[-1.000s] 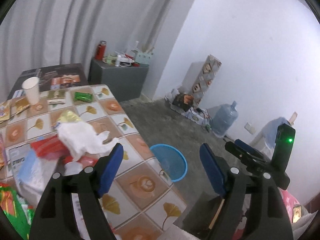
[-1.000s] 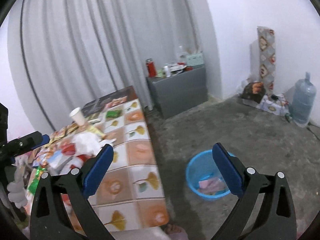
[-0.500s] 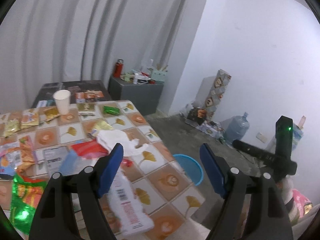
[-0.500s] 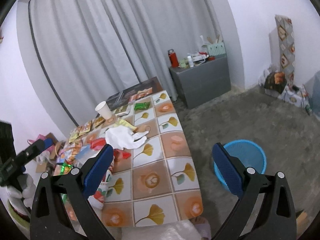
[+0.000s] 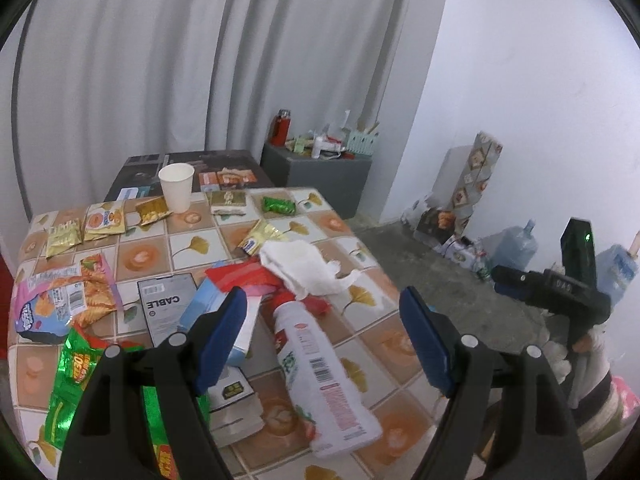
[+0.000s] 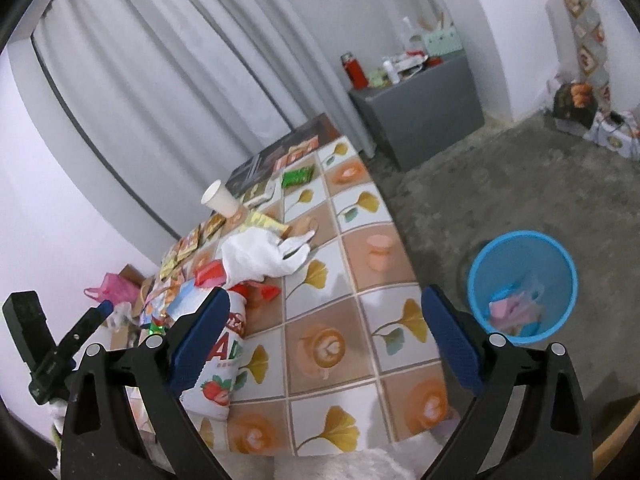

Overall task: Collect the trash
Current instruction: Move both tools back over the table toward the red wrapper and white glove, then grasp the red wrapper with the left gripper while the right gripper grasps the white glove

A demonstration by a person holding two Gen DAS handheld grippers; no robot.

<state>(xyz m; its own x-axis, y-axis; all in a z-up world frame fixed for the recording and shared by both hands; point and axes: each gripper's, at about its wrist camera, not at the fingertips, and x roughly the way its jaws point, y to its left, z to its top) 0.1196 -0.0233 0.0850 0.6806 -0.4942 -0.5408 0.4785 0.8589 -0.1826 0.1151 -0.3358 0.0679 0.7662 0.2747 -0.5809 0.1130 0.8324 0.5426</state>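
The tiled table (image 5: 376, 344) carries scattered trash: a white plastic bottle (image 5: 320, 376) lying on its side, a crumpled white tissue (image 5: 304, 268), red wrappers (image 5: 240, 276), snack packets (image 5: 68, 296), a green foil bag (image 5: 76, 372) and a paper cup (image 5: 176, 186). My left gripper (image 5: 324, 340) is open and empty above the bottle. My right gripper (image 6: 324, 340) is open and empty over the table's near corner (image 6: 332, 420); the bottle (image 6: 218, 368) lies by its left finger. A blue bin (image 6: 522, 284) with some trash stands on the floor to the right.
A grey cabinet (image 6: 420, 112) with a red flask (image 6: 354, 70) stands by the curtain. A water jug (image 5: 516, 246) and boxes (image 5: 440, 224) sit against the right wall. A pink bag (image 6: 114, 288) lies left of the table.
Both grippers have pulled back and swung left over the table. The bottle has come into view under the left gripper. The bin has left the left view. Both grippers stayed open.
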